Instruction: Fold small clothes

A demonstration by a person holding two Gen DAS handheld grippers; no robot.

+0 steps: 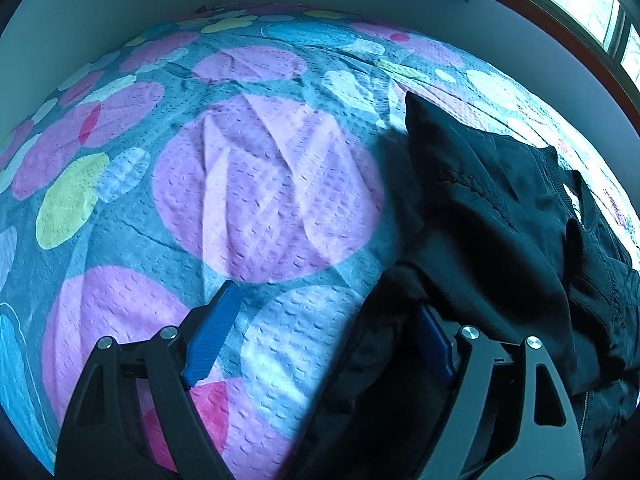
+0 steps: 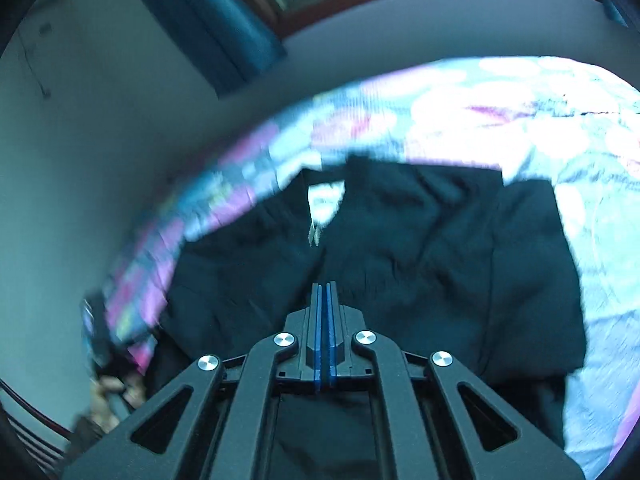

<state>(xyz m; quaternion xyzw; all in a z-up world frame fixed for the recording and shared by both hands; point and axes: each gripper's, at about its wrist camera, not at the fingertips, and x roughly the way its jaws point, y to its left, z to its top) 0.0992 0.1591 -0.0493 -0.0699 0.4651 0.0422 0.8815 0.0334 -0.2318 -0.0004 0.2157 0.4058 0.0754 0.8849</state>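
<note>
A black garment (image 1: pixel 480 208) lies crumpled on the right of a bedspread (image 1: pixel 260 184) patterned with coloured circles. My left gripper (image 1: pixel 326 300) stands open just above the bedspread at the garment's left edge. Its left blue pad (image 1: pixel 212 332) is bare. A fold of the black cloth drapes over its right finger and hides most of that pad. In the right wrist view, which is blurred, the black garment (image 2: pixel 420 248) is spread under my right gripper (image 2: pixel 325 292). That gripper is shut, blue pads together, and I see nothing between them.
The bedspread (image 2: pixel 520 120) runs back to a pale wall (image 1: pixel 120 0). A wood-framed window (image 1: pixel 580 8) and a blue curtain (image 2: pixel 208 28) are behind the bed. The bed's left edge (image 2: pixel 132 292) drops off; something blurred sits below it.
</note>
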